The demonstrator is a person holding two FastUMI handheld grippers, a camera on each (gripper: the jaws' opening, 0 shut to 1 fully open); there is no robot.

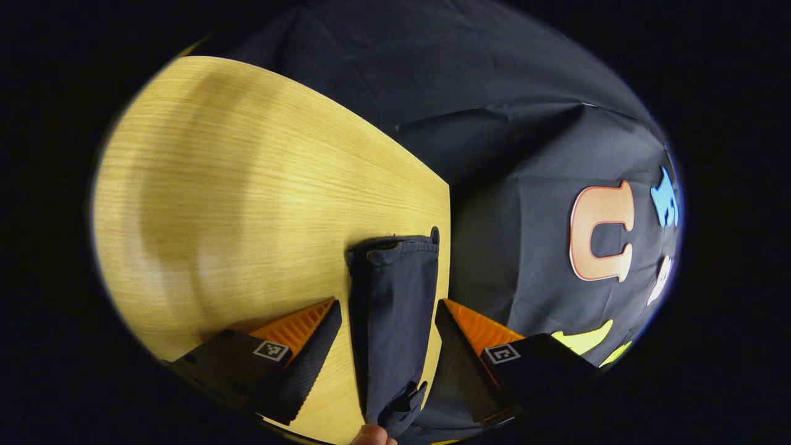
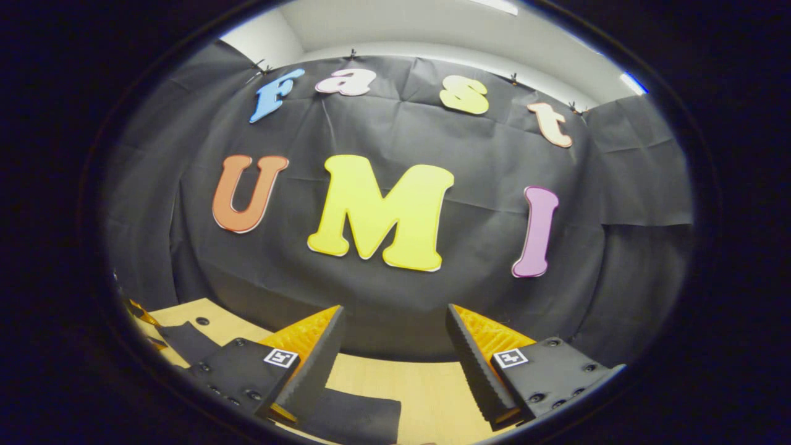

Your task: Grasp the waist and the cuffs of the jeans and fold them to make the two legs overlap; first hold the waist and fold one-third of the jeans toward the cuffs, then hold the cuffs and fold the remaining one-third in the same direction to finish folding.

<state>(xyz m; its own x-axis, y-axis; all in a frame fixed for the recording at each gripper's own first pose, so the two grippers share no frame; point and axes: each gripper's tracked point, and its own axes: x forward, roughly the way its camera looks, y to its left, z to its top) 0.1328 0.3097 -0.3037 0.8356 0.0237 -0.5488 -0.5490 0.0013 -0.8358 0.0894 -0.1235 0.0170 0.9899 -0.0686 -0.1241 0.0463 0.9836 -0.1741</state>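
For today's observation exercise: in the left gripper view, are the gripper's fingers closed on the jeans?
No. The left gripper stands open, a finger on each side of the jeans lying on the wooden table.

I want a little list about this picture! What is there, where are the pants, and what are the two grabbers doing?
Place: a wooden table in a booth with a black cloth wall
Jeans: dark jeans lie in a long narrow strip near the table's edge
Left gripper: left gripper open, a finger on each side of the jeans, not pressing them
Right gripper: right gripper open, holding nothing, pointing at the wall
Right gripper view: dark cloth, probably the jeans, lies on the table below the fingers
Folding: stage cannot be told
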